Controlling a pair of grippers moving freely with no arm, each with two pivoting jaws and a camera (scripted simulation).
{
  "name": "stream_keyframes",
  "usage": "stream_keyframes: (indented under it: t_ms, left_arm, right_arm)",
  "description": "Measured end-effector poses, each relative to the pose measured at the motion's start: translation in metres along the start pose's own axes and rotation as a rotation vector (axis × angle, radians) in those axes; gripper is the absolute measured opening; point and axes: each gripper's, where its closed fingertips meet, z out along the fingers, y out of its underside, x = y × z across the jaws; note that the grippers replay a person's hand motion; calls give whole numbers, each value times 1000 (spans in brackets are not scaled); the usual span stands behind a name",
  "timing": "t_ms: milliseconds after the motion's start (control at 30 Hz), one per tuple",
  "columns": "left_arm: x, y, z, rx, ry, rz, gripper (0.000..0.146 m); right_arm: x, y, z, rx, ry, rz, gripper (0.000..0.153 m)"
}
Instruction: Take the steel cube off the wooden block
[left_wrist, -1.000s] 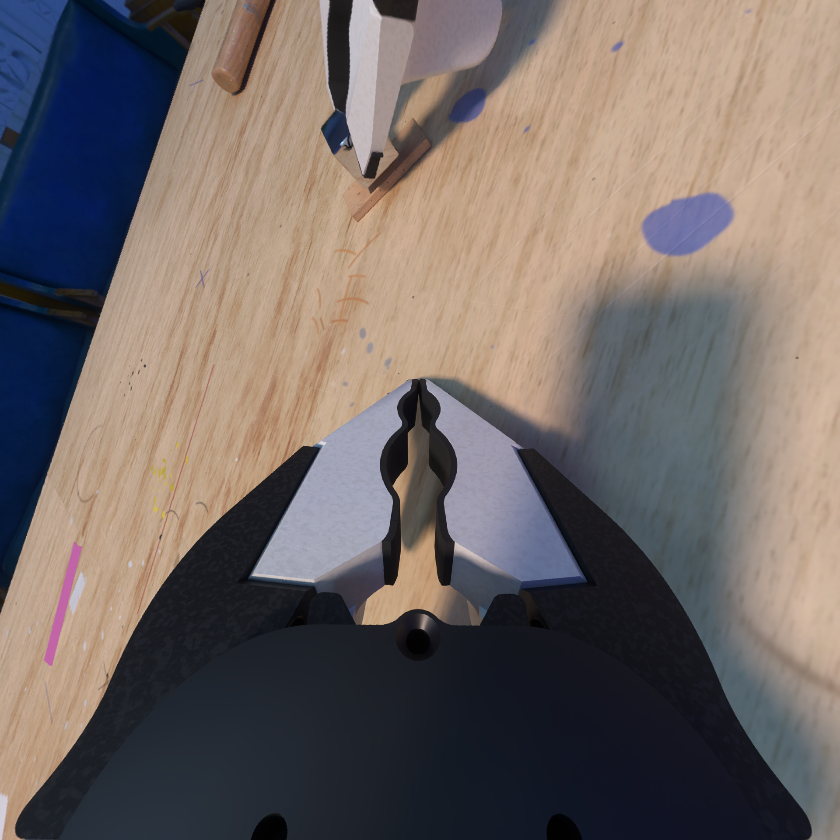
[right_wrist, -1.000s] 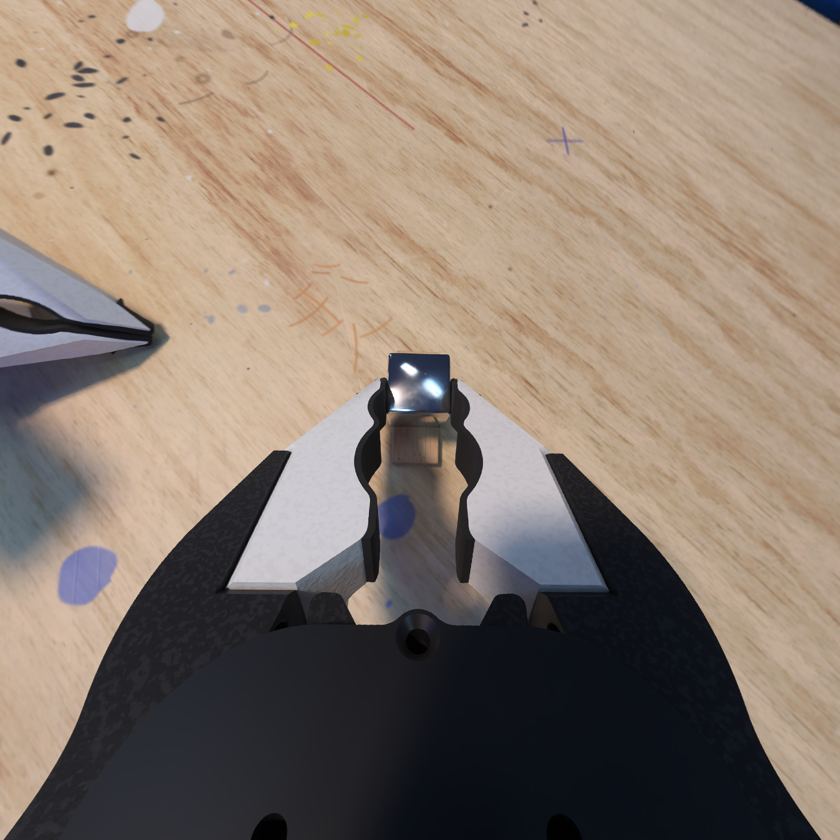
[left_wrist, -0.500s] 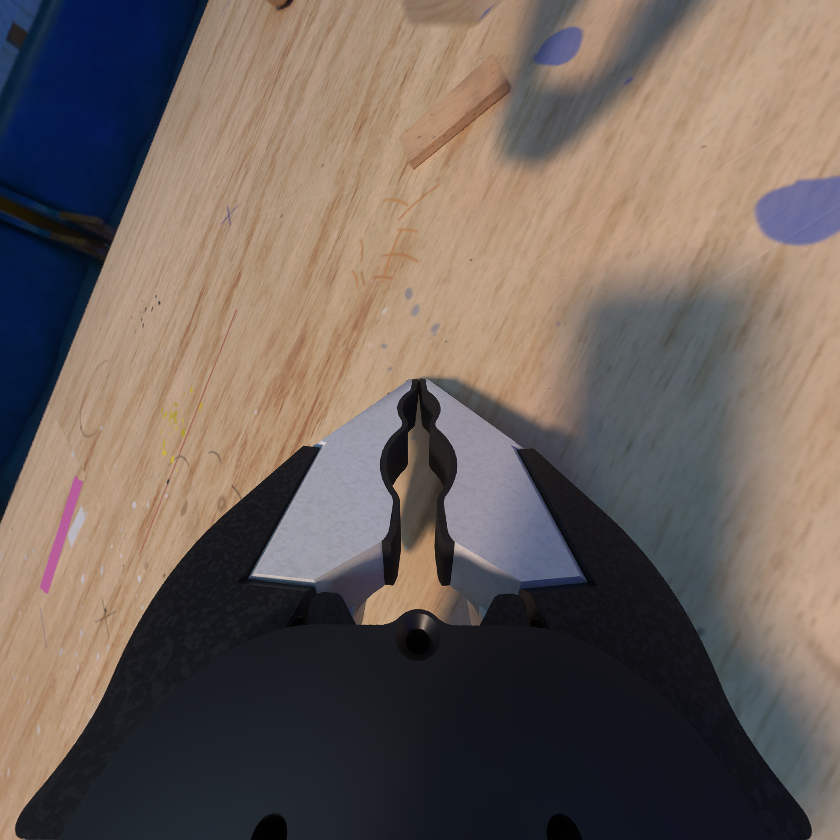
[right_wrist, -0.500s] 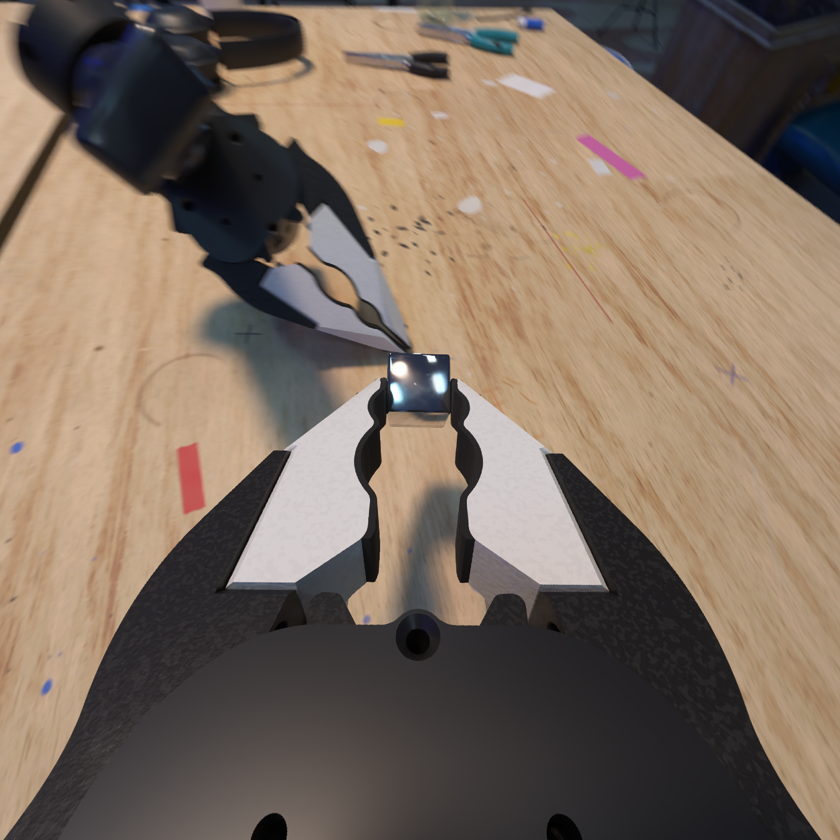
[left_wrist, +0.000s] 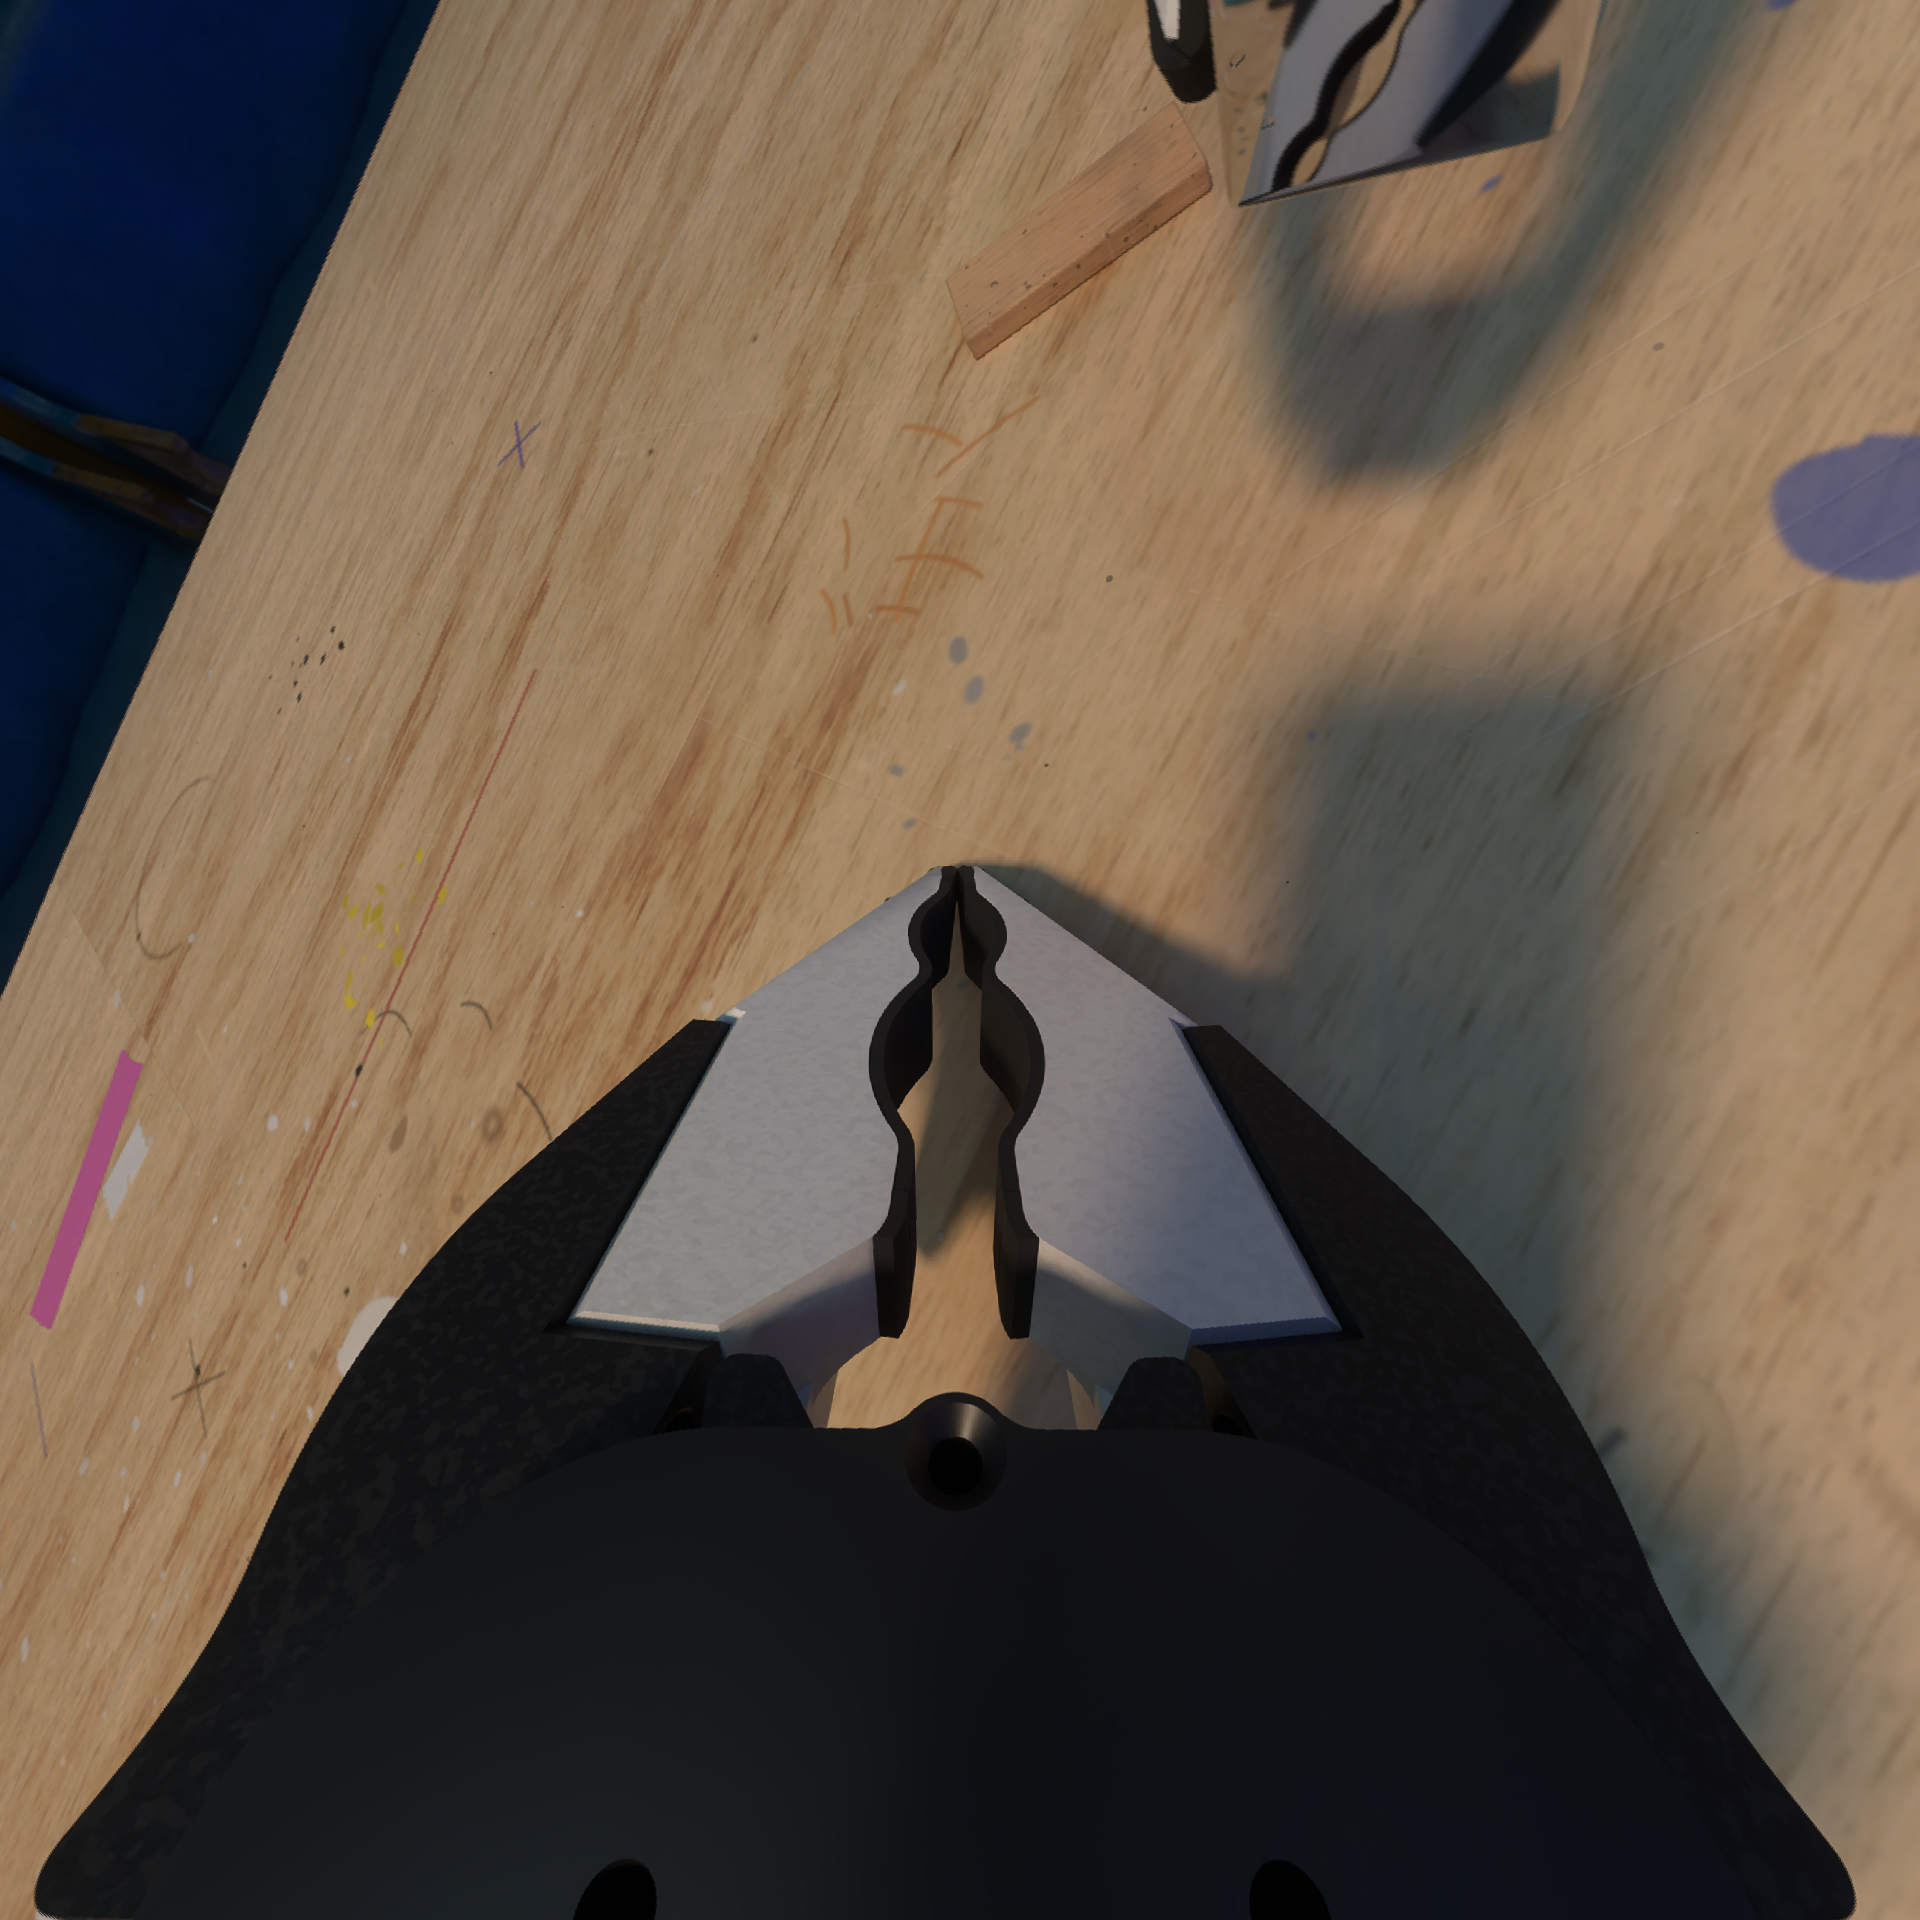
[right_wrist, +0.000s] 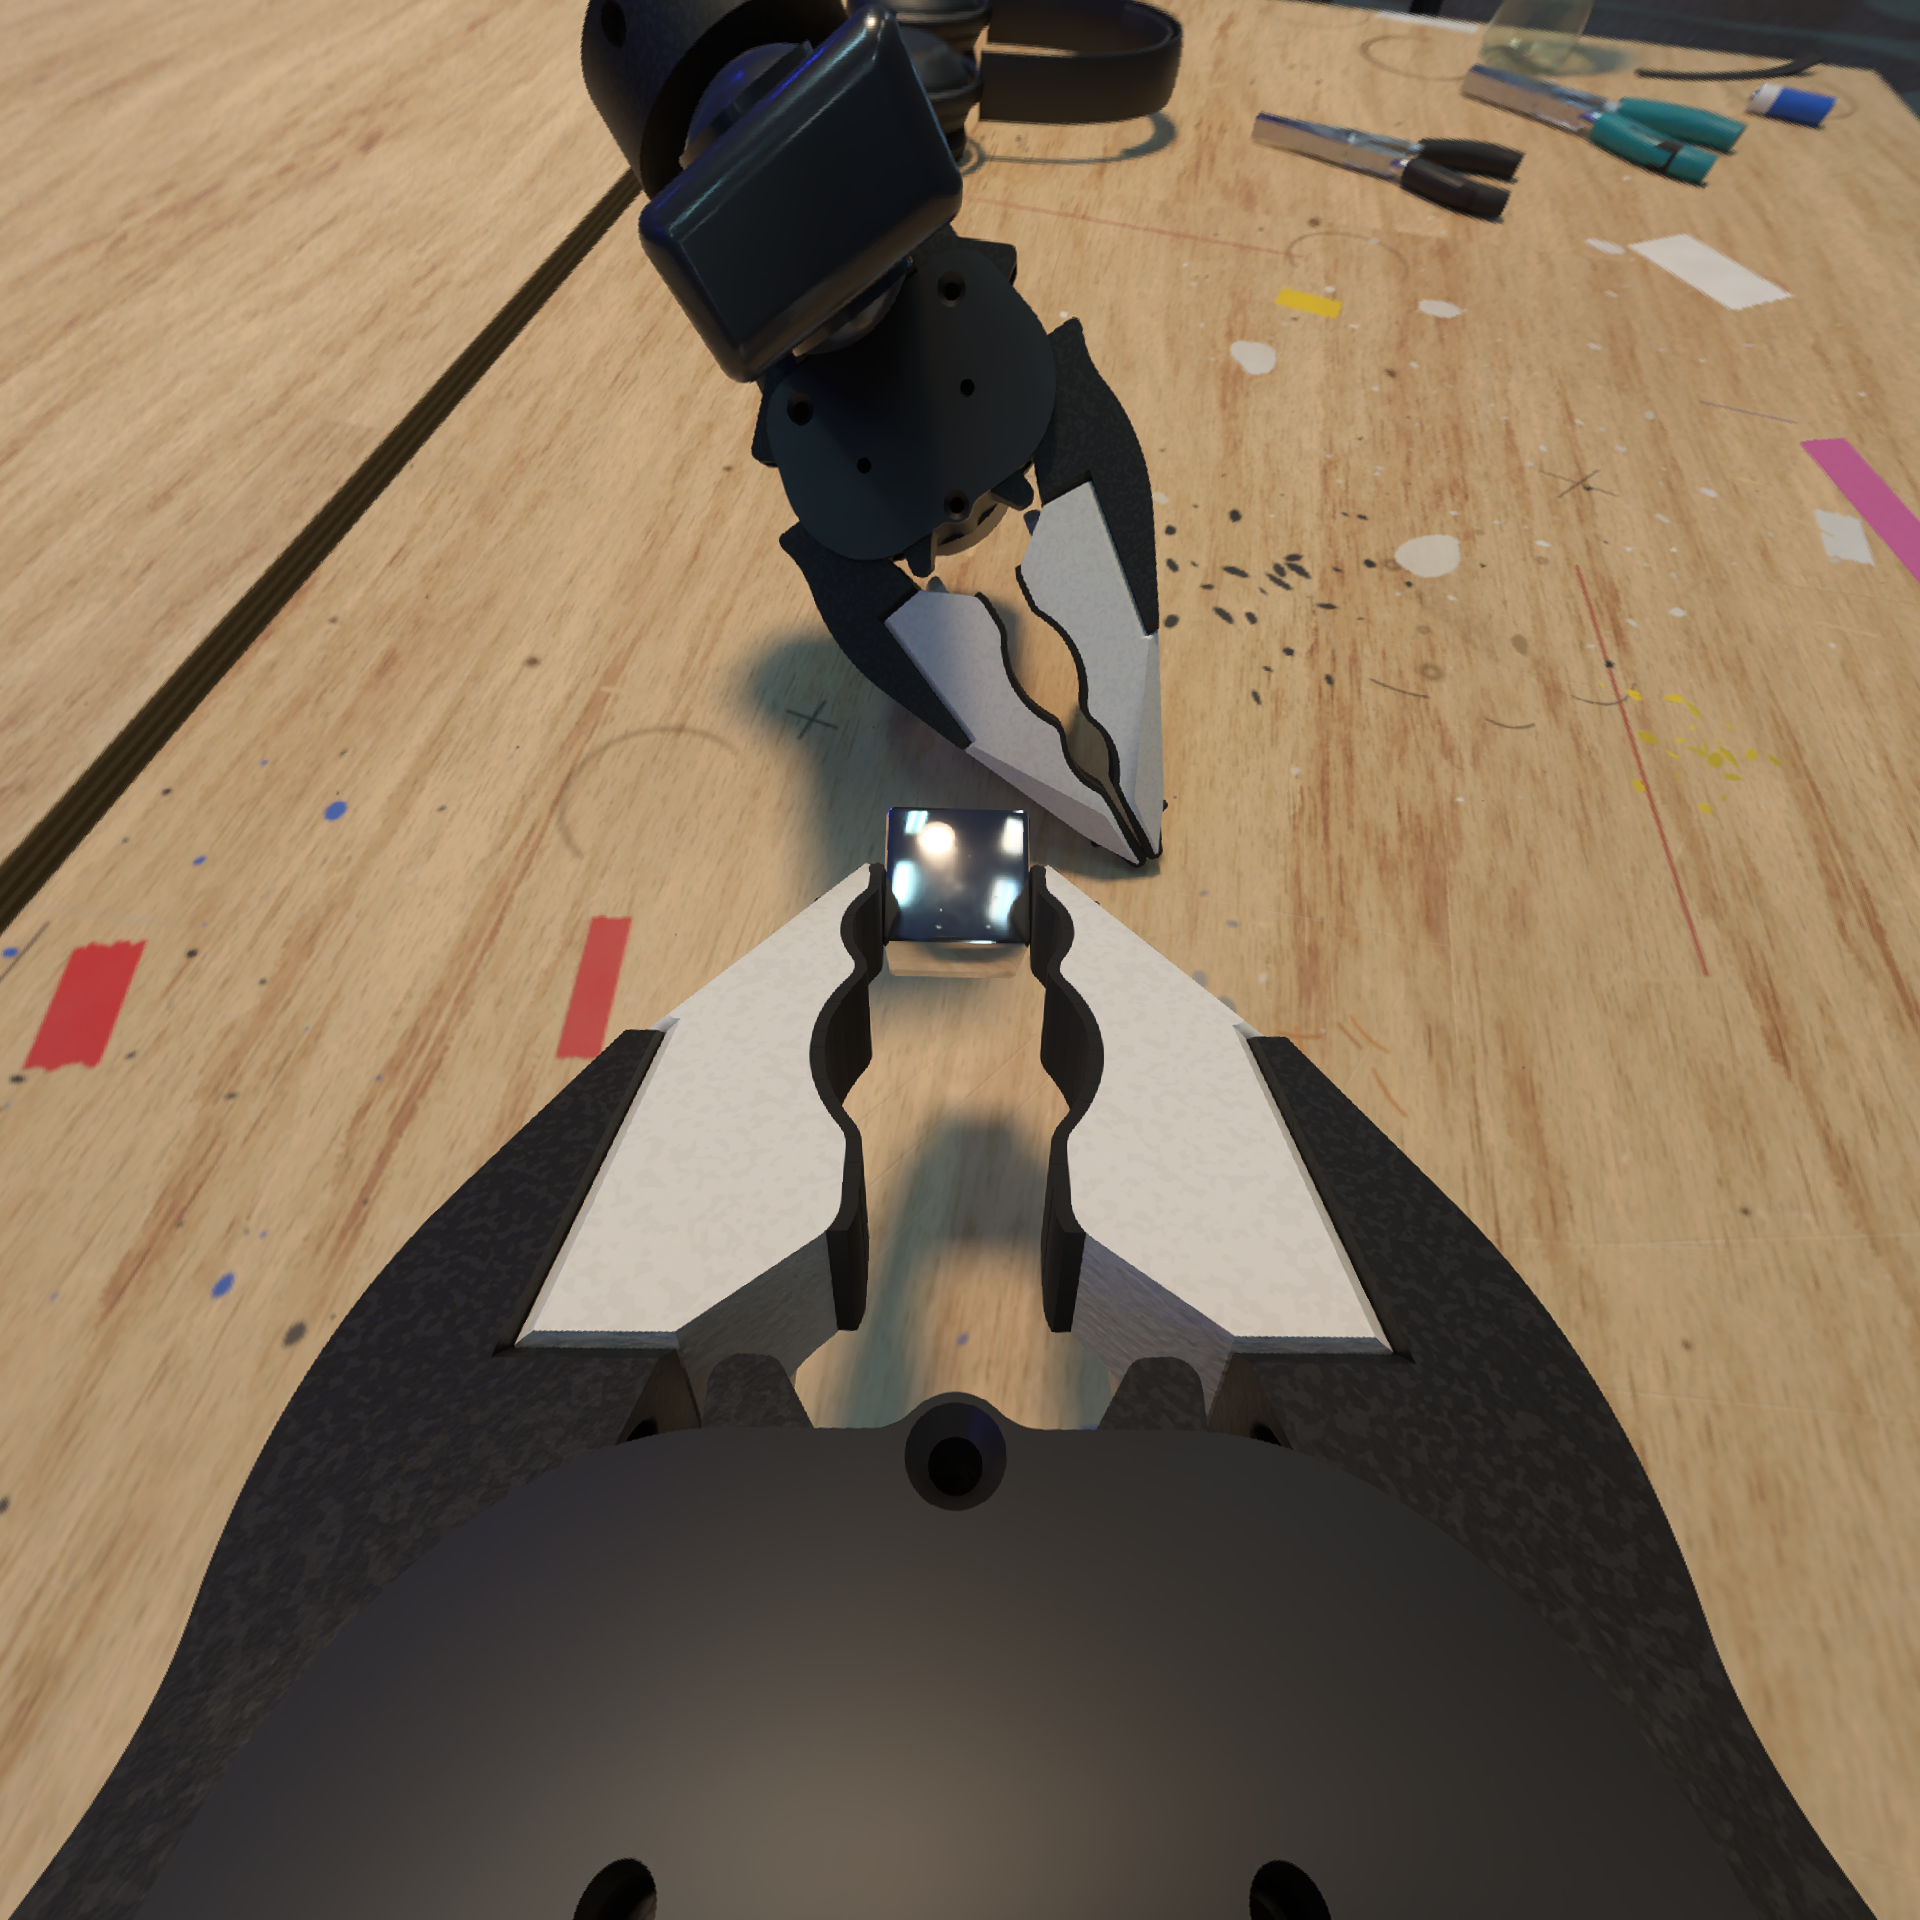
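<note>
My right gripper (right_wrist: 954, 885) is shut on the shiny steel cube (right_wrist: 956, 871) and holds it at its fingertips, above the workbench. In the left wrist view the cube (left_wrist: 1392, 99) hangs at the top right, off the flat wooden block (left_wrist: 1081, 234), which lies bare on the bench just left of it. One finger (left_wrist: 1179, 42) of the right gripper shows beside the cube. My left gripper (left_wrist: 956, 875) is shut and empty, tips low over the bench. It also shows in the right wrist view (right_wrist: 1138, 847), tips just right of and beyond the cube.
The bench edge runs along the left, with blue beyond it (left_wrist: 125, 208). Far back lie pliers (right_wrist: 1392, 161), a teal-handled tool (right_wrist: 1642, 120) and a black strap (right_wrist: 1081, 52). Red tape strips (right_wrist: 594, 987) and pink tape (right_wrist: 1870, 499) mark the wood.
The right gripper has carried the cube up off the block and tilted from looking down to looking across the bench. The left gripper stayed shut and shifted slightly.
</note>
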Motion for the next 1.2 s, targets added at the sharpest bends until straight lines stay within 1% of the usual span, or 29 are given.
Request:
stream_keyframes:
  t_ms: [133, 233, 400, 533, 833, 1100, 1200]
  left_arm:
    - [0, 0, 0, 0, -4, 5, 0]
    - [0, 0, 0, 0, -3, 3, 0]
    - [0, 0, 0, -1, -8, 6, 0]
    - [0, 0, 0, -1, -11, 10, 0]
    - [0, 1, 0, -1, -10, 11, 0]
    - [0, 1, 0, 0, -17, 20, 0]
    - [0, 1, 0, 0, -17, 20, 0]
  right_arm:
    - [3, -5, 0, -17, -37, -5, 27]
    - [6, -4, 4, -34, -19, -7, 27]
    - [3, -1, 14, -73, 7, -52, 27]
    - [2, 2, 16, -92, -10, -49, 27]
    - [-1, 1, 10, -111, -2, -81, 27]
    - [-1, 7, 12, -158, 26, -140, 27]
    - [-1, 7, 11, -151, 27, -145, 27]
